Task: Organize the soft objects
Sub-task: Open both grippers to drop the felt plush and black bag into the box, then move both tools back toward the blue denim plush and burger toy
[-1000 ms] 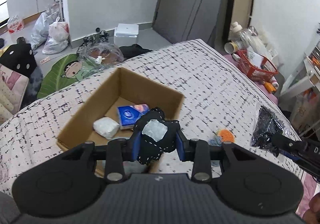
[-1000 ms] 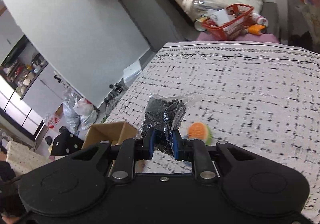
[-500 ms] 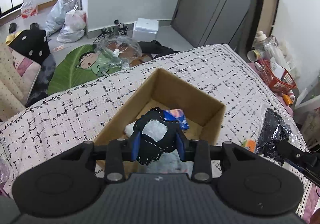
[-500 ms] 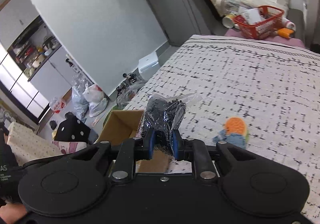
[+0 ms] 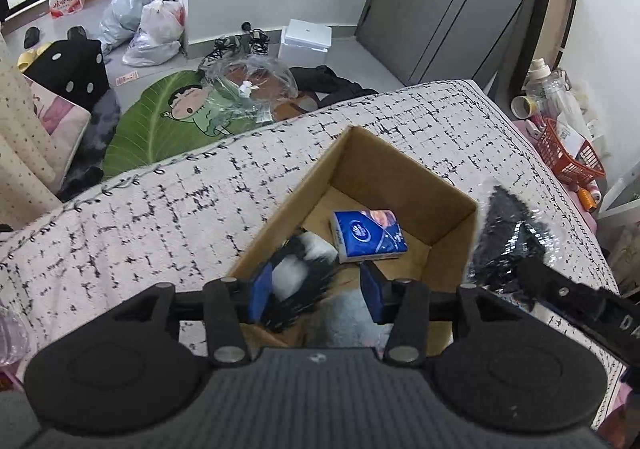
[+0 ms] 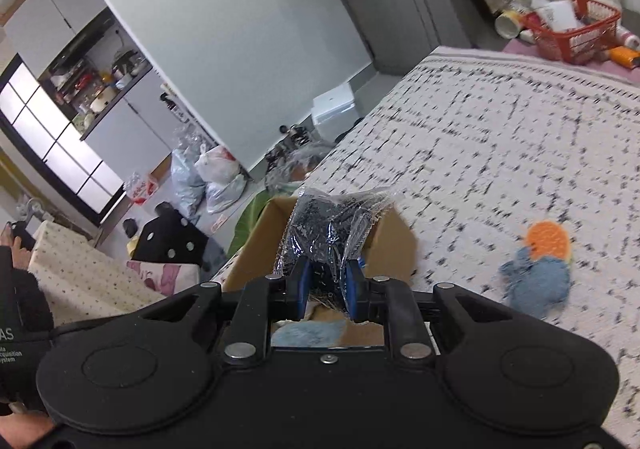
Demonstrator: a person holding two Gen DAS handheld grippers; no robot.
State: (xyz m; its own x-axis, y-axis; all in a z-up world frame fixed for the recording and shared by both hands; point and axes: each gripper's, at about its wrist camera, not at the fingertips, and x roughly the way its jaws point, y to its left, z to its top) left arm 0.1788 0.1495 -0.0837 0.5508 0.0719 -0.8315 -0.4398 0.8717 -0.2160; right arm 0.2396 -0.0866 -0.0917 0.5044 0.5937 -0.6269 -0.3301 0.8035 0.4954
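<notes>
An open cardboard box [image 5: 404,173] sits on the black-and-white checked bed cover. My left gripper [image 5: 316,295] is open over the box's near end. A black soft item with a white patch [image 5: 298,277], blurred, lies just below its jaws inside the box, beside a blue tissue pack [image 5: 366,235]. My right gripper [image 6: 326,289] is shut on a clear bag of black material [image 6: 332,233], held just above the box [image 6: 384,245]. The bag also shows in the left wrist view [image 5: 508,241] at the box's right side.
A blue and orange soft toy [image 6: 540,265] lies on the cover right of the box. A red basket [image 6: 572,29] and bottles sit past the bed's far end. The floor beyond holds plastic bags [image 5: 152,25], a green leaf mat [image 5: 160,125] and a white box [image 5: 306,39].
My left gripper has opened and let go of the black item, which dropped into the box. My right gripper has carried the bag leftward to the box.
</notes>
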